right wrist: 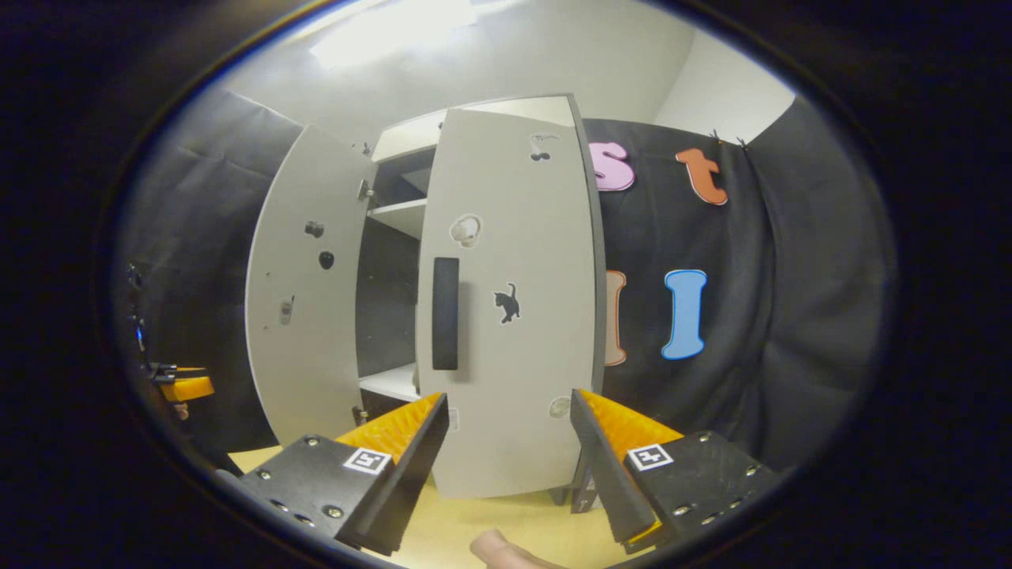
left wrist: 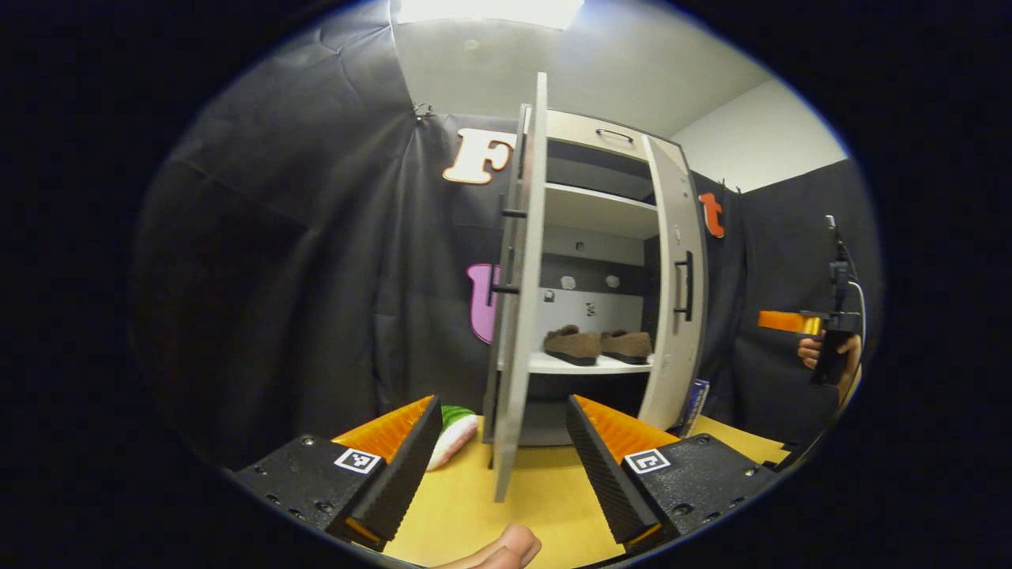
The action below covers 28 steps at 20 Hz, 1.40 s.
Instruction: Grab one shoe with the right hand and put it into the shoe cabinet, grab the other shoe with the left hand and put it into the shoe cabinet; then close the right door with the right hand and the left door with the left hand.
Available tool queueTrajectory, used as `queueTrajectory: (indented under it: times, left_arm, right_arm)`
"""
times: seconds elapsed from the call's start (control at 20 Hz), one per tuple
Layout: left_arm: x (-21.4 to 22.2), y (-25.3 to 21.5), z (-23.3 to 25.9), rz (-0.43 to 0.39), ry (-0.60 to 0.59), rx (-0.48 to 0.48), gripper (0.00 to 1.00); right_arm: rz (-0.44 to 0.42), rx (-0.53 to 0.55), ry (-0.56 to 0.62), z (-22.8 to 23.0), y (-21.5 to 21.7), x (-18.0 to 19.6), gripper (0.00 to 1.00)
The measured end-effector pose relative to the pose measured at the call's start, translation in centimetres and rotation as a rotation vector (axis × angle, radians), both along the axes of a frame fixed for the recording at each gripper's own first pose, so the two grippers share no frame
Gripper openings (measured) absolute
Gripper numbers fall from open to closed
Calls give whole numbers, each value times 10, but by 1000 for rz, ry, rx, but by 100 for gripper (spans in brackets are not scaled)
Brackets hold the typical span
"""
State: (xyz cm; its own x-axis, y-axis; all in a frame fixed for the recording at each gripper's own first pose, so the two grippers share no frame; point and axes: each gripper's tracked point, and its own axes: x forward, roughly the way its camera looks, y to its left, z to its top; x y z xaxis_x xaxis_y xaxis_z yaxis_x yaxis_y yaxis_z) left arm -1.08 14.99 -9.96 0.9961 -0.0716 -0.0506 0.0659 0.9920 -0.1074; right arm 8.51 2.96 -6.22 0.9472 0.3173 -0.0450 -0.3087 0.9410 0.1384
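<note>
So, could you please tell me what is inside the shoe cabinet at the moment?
Two brown shoes sit side by side on the lower shelf of the shoe cabinet. The upper shelf looks bare; the left door, edge-on, hides the cabinet's left side.

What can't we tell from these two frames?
- Shoes: in the right gripper view, the right door hides the shelf.
- Green-and-white object: in the left gripper view, partly behind the left gripper finger; identity unclear.
- Cabinet's bottom compartment: dark in the left gripper view.
</note>
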Motion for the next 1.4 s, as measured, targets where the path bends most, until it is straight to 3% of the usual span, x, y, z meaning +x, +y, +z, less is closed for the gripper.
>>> queueTrajectory:
  times: [0.3, 0.5, 0.8, 1.0, 1.05, 1.2, 1.25, 1.3, 1.4]
  left_arm:
    - [44, 69, 19, 98, 11, 14, 96]
    - [83, 112, 33, 139, 20, -5, 93]
    - [134, 137, 64, 125, 17, -41, 96]
    - [152, 119, 76, 115, 21, 16, 92]
    - [154, 106, 77, 92, 35, 15, 99]
    - [154, 56, 86, -23, 65, -24, 92]
    - [150, 50, 89, -14, 75, -2, 95]
    - [153, 51, 91, 5, 71, 34, 88]
    - [151, 45, 95, 43, 75, 107, 89]
  right_arm:
    - [-26, 20, -23, -3, 11, -52, 93]
    - [-117, -29, -44, -9, 1, -80, 93]
    - [-170, -52, -33, -30, -1, -110, 91]
    - [-160, -59, 10, -50, 8, -115, 93]
    - [-153, -52, 14, -52, 9, -117, 91]
    - [-159, -24, 21, -53, 4, -120, 93]
    - [-163, -12, 20, -51, 3, -120, 93]
    - [-165, 1, 17, -49, 1, -121, 93]
    - [-163, 30, 5, -43, -1, -124, 93]
